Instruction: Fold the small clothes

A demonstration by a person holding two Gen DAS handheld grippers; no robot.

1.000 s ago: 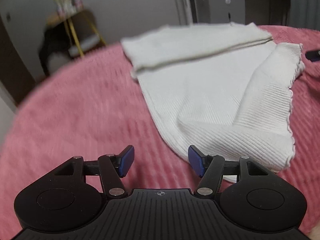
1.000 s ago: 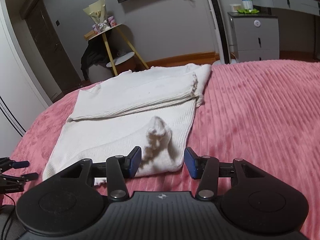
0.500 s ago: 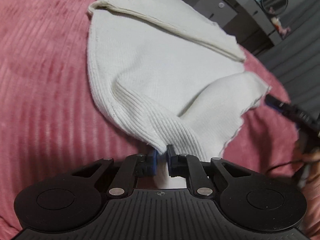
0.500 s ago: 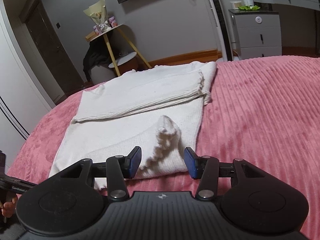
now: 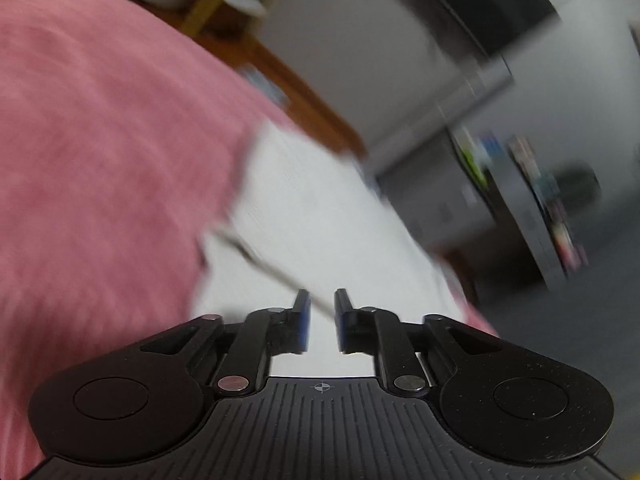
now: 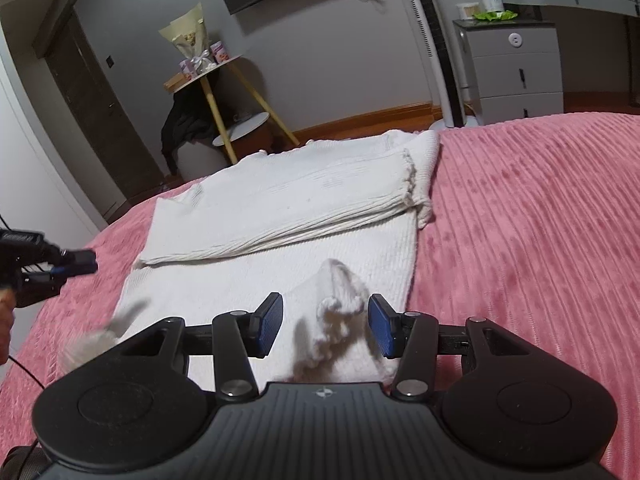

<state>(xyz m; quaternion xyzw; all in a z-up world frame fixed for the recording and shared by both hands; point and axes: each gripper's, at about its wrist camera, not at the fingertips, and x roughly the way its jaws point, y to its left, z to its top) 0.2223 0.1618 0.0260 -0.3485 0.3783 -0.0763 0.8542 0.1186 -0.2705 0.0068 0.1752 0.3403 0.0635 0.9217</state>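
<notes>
Far half of white knit top lies folded; near hem bunches loose between the parted right gripper; left gripper, jaws opening, grips nothing

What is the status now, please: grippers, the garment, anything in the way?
Left gripper opening, nothing gripped. Right gripper open around bunched cuff. White garment half folded on pink bedspread. Nothing in the way.

The left wrist view was smeared with motion blur. The left gripper hung over the white garment, its jaws opening with only a narrow gap and nothing pinched between them. The pink bedspread lay to the garment's left, and grey drawers stood beyond the garment's far edge.
</notes>
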